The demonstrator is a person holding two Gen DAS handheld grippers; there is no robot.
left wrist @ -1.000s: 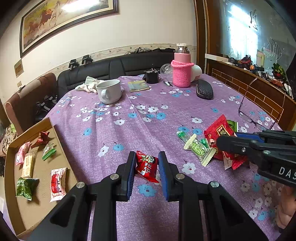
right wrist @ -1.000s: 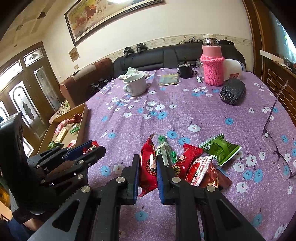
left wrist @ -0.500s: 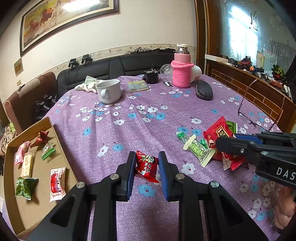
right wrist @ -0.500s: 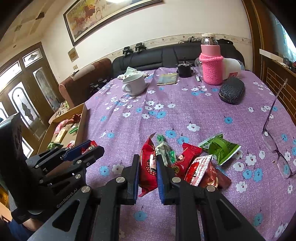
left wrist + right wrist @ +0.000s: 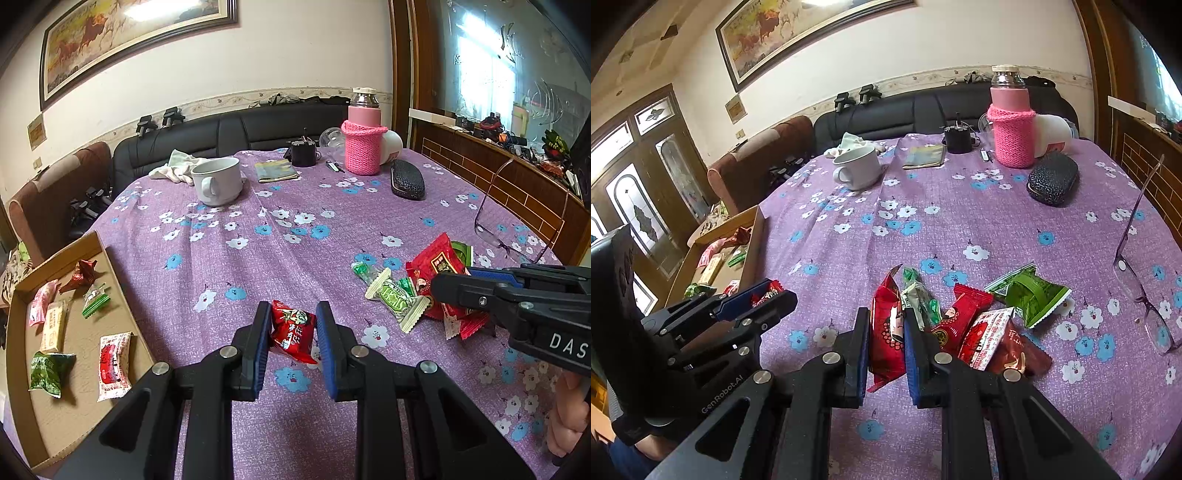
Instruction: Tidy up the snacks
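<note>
Both wrist views face sofa, sharing tablecloth.

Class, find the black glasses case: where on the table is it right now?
In both views the black glasses case lies at the far right of the purple tablecloth, just right of the pink knitted bottle, well beyond the snack pile.

**Purple florals, red wrappers, black tongs**

The counter wears a purple cloth dotted with white and blue flowers. The left tongs are black with blue pads, as are the right tongs. A red snack packet with white lettering sits between the left pads; a long red packet with a honeycomb print sits between the right ones. The green packet has white zigzag edges. The tray is plain brown cardboard. The bottle sleeve is pink knit, the mug white, the glasses case black and speckled.
</note>
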